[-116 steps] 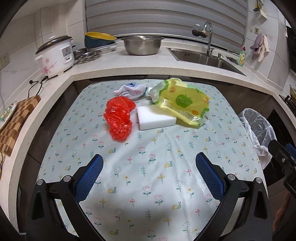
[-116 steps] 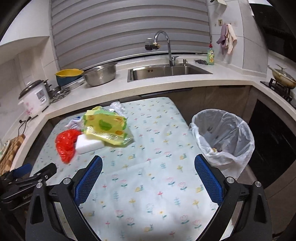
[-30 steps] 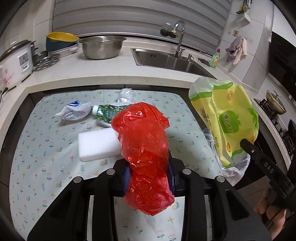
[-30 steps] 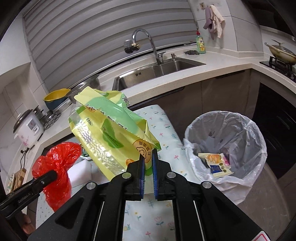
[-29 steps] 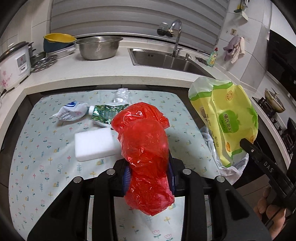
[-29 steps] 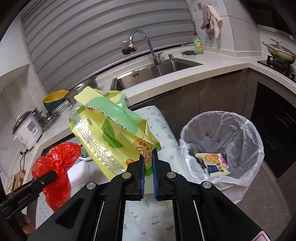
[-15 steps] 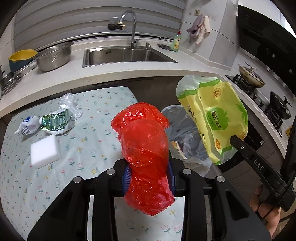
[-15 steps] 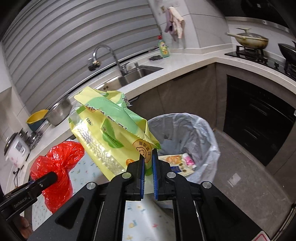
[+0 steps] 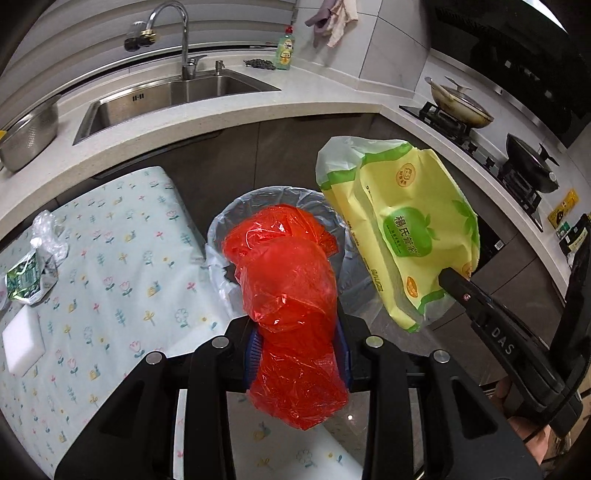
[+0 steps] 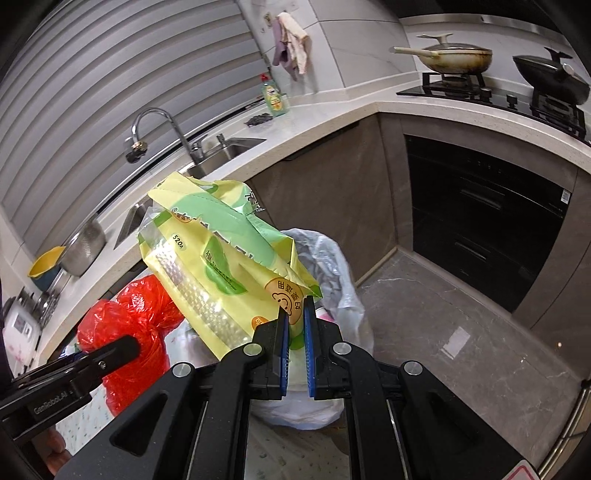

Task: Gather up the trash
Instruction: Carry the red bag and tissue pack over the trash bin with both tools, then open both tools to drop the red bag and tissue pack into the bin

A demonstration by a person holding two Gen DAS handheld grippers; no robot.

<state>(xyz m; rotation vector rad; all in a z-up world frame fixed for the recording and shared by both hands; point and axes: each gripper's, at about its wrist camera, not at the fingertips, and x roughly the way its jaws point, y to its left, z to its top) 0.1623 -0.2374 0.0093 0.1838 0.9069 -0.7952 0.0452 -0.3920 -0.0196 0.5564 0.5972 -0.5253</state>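
Now, from our left wrist camera, we see our left gripper clamped on a crumpled red plastic bag, its blue pads pressed in on both sides of the bunched film. The bag bulges up and forward, and behind it sits the trash bin with its clear liner, so the bag covers most of the bin's mouth from this angle. To the right, our right gripper pinches a corner of a yellow-green wipes packet, which hangs in the air beside the bin's right rim. At the left lies the table with the flowered cloth; on it remain a white sponge block, a green wrapper and a scrap of clear plastic. Beyond are the sink and a faucet.

From our right wrist camera, the right gripper has its jaws nearly together, closed on the lower corner of the wipes packet. The packet tilts up and to the left, in front of the bin liner. At lower left the left gripper grips the red bag, which sits just beside the packet. On the stove at the far right stand a pan and a black wok.
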